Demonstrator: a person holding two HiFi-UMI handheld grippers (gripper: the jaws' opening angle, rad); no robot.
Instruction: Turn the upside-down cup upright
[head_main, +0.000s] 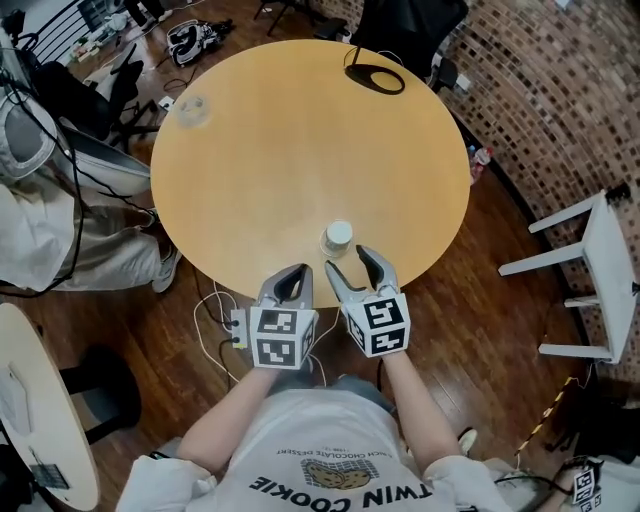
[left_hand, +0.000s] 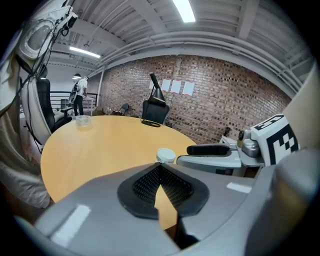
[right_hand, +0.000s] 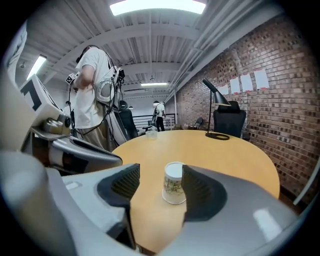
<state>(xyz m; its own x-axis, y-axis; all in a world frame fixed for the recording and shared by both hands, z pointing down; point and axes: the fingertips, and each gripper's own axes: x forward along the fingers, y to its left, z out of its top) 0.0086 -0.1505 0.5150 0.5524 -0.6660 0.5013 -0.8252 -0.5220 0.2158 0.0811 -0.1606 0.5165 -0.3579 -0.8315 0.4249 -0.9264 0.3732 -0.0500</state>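
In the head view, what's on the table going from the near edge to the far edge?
paper cup → clear glass → black lamp base

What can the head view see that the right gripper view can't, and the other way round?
Only the head view: the white stool and the wearer's shirt. Only the right gripper view: the ceiling light and papers on the wall. Both: the upside-down cup on the table, in front of the open right tongs, and the black lamp base.
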